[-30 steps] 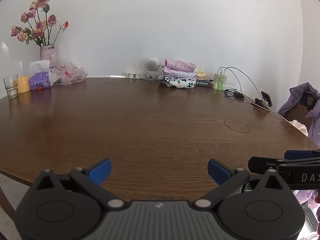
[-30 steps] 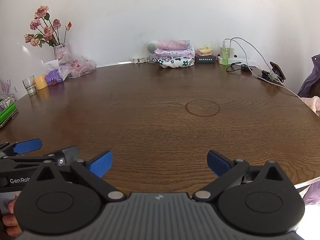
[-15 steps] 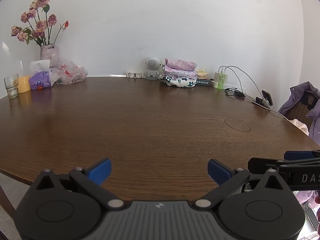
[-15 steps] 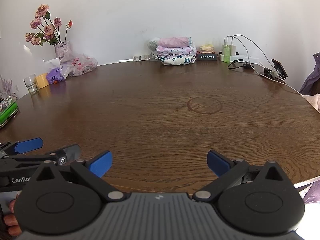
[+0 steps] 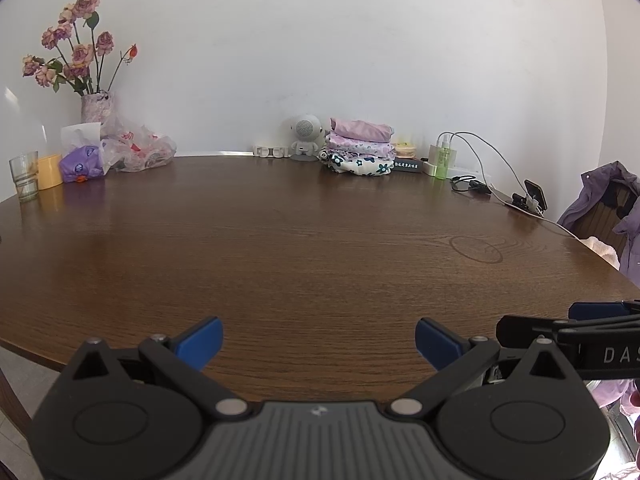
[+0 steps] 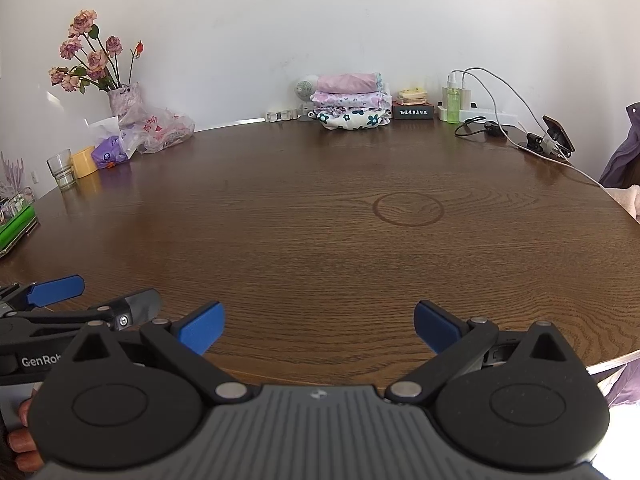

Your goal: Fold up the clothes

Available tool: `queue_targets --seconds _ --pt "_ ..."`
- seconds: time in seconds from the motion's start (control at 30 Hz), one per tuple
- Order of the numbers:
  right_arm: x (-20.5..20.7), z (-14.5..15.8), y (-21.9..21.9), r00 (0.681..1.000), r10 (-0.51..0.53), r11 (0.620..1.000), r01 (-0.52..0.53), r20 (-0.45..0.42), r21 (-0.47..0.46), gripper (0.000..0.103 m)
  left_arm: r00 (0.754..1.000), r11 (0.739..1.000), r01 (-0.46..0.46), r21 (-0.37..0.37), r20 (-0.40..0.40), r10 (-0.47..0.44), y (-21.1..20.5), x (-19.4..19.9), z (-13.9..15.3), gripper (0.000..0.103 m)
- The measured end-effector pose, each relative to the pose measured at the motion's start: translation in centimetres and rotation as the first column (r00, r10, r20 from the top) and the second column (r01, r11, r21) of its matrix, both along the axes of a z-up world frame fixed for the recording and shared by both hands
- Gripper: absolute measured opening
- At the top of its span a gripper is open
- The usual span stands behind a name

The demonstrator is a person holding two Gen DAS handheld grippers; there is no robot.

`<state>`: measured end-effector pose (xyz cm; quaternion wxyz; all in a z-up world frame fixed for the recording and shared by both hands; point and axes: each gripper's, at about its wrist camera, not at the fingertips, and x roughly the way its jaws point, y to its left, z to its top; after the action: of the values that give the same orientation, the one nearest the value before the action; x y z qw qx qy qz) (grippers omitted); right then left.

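A stack of folded clothes (image 5: 360,146), pink on top and flowered below, lies at the far edge of the round wooden table (image 5: 304,248); it also shows in the right wrist view (image 6: 350,100). My left gripper (image 5: 318,342) is open and empty above the table's near edge. My right gripper (image 6: 318,326) is open and empty, level with it. Each gripper appears at the side of the other's view. A purple garment (image 5: 612,200) hangs over a chair at the right, beyond the table.
A vase of flowers (image 5: 94,106), plastic bags (image 5: 140,150), a glass (image 5: 24,176) and a yellow cup (image 5: 50,171) stand at the far left. A small speaker (image 5: 305,136), a green bottle (image 5: 442,162), cables and a phone on a stand (image 5: 534,194) lie at the far right.
Both views have shifted slightly; the right wrist view sits a little higher. Both grippers stay open and empty.
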<state>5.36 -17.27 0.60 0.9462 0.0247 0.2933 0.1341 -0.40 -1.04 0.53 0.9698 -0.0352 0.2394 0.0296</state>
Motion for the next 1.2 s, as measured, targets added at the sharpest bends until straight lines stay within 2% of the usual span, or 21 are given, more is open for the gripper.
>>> queue_targets --seconds 1.2 --pt "0.24 0.23 0.12 1.000 0.000 1.000 0.000 0.001 -0.003 0.103 1.000 1.000 0.002 0.002 0.001 -0.002 -0.03 0.28 0.12 0.103"
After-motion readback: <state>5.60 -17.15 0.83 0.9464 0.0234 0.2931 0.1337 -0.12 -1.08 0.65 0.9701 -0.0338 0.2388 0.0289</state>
